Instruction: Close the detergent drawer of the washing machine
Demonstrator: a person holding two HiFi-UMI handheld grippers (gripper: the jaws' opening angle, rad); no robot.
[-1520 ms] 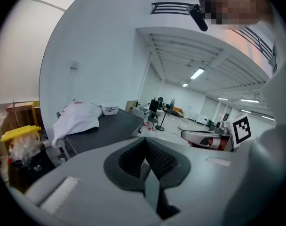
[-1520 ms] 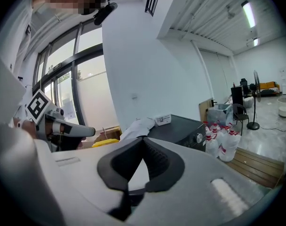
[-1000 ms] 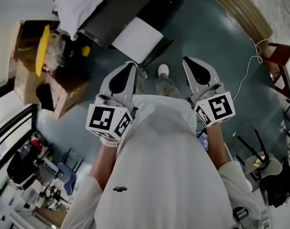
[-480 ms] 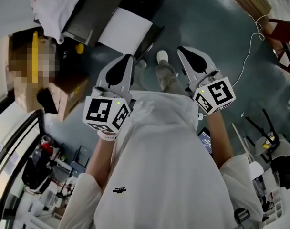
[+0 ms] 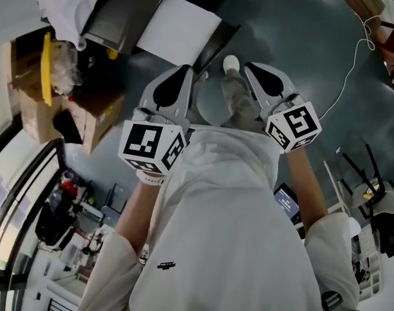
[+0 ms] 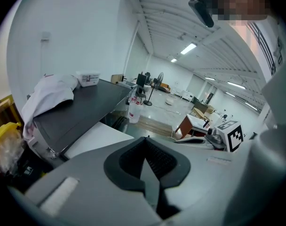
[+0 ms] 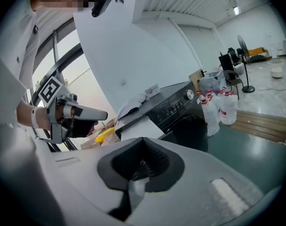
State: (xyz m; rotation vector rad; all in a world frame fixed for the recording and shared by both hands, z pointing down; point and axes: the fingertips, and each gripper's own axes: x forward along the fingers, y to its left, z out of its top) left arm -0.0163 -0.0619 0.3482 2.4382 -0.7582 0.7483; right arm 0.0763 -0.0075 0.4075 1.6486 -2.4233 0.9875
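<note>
Green floor (image 5: 294, 50), washing machine (image 7: 178, 108) beyond clenched left gripper (image 6: 145, 140), right gripper (image 7: 143, 140)

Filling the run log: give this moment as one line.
left tool: shut, empty | right tool: shut, empty | detergent drawer: out, untouched

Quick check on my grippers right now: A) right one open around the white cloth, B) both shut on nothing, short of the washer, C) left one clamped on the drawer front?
B: the left gripper and right gripper each show jaws together on nothing, with the washing machine standing apart ahead.
</note>
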